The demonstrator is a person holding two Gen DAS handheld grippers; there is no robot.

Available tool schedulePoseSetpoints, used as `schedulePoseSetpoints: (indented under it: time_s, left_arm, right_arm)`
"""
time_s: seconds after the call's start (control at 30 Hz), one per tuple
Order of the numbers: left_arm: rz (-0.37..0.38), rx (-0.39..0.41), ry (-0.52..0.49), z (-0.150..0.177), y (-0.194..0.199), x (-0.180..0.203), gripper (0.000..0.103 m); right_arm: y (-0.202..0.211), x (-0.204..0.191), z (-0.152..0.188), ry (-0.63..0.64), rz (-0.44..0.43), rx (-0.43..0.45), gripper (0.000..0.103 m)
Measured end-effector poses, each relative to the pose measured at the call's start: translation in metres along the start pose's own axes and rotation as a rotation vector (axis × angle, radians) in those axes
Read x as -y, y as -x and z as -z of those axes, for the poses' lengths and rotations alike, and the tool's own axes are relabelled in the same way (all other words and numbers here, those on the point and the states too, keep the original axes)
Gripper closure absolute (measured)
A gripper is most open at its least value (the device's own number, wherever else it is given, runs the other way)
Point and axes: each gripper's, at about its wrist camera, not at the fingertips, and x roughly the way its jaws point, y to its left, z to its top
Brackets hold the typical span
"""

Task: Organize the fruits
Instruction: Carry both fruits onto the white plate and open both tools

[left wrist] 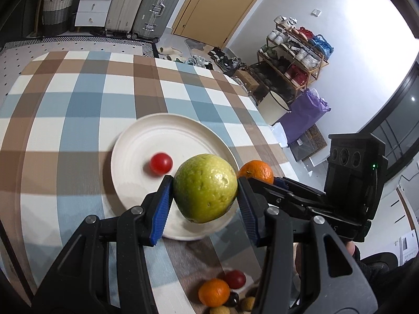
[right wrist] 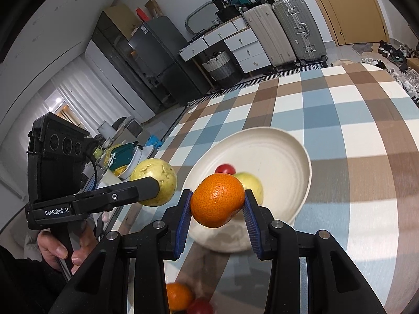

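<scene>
My left gripper (left wrist: 205, 196) is shut on a green guava (left wrist: 205, 187) and holds it above the near rim of a white plate (left wrist: 136, 141). A red tomato (left wrist: 161, 163) lies on the plate. My right gripper (right wrist: 217, 206) is shut on an orange mandarin (right wrist: 217, 200), held above the plate's (right wrist: 288, 157) near edge. In the right wrist view the plate holds the tomato (right wrist: 225, 168) and a second green fruit (right wrist: 252, 183) behind the mandarin. The left gripper with its guava (right wrist: 154, 185) shows at the left there. The mandarin (left wrist: 255, 171) shows in the left wrist view.
More fruit lies on the checked tablecloth (left wrist: 65, 110) near me: a mandarin (left wrist: 213, 291), a red tomato (left wrist: 235, 278) and small dark and yellow fruits (left wrist: 244, 303). Suitcases (left wrist: 146, 2), drawers and a shoe rack (left wrist: 290, 52) stand beyond the table.
</scene>
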Motion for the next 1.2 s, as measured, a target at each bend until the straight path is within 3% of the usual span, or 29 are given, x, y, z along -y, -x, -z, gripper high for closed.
schedulePoseSetpoints:
  time_s: [0.6,1.2]
  left_arm:
    - [-0.019,-0.031,0.022,-0.060,-0.059,-0.019,0.057]
    - [-0.032,-0.111,0.032,-0.069,-0.112,-0.040,0.057]
  right_arm:
    - [-0.042,0.030,-0.054,-0.013,0.033,-0.047,0.064]
    - [-0.073,0.048,-0.060,-0.006,0.116,-0.098,0.062]
